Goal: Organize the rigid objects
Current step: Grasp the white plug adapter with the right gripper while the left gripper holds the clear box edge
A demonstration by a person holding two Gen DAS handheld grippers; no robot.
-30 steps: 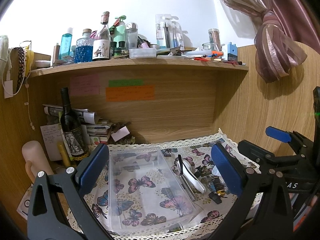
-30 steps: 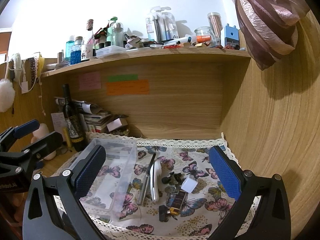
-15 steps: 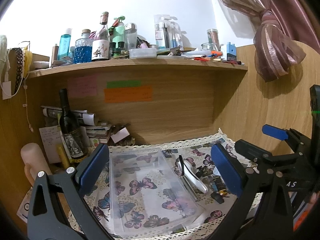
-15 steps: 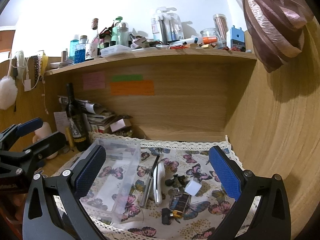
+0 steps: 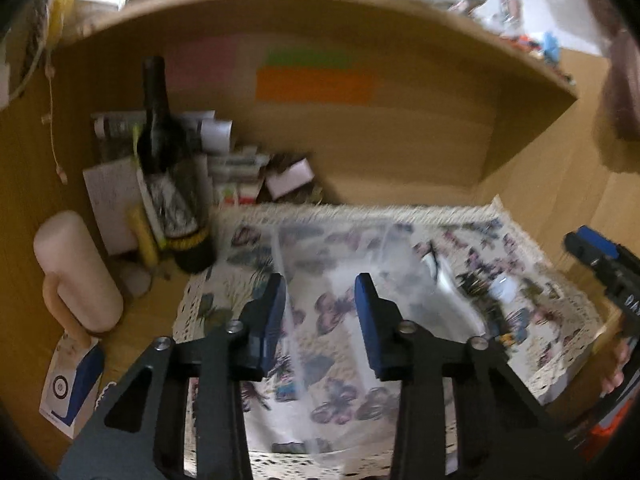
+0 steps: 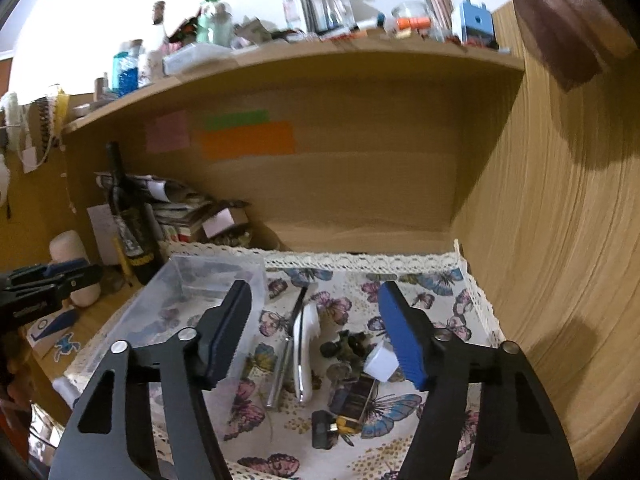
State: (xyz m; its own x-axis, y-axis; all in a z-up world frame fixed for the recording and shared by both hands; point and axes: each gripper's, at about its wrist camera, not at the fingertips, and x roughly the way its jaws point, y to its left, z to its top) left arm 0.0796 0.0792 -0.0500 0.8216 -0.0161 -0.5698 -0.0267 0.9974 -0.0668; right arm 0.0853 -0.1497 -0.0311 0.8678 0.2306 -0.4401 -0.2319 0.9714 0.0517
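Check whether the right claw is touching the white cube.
Cannot tell. In the right wrist view the white cube sits right against the right claw's blue finger, overlapping it, so neither contact nor a gap shows plainly.

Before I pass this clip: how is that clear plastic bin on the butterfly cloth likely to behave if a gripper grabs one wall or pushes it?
The clear bin looks thin-walled and empty, so it is probably light and its wall may flex when pinched. Pushed, it would likely slide or drag the butterfly cloth beneath it. The left gripper, jaws partly closed, is nearest it.
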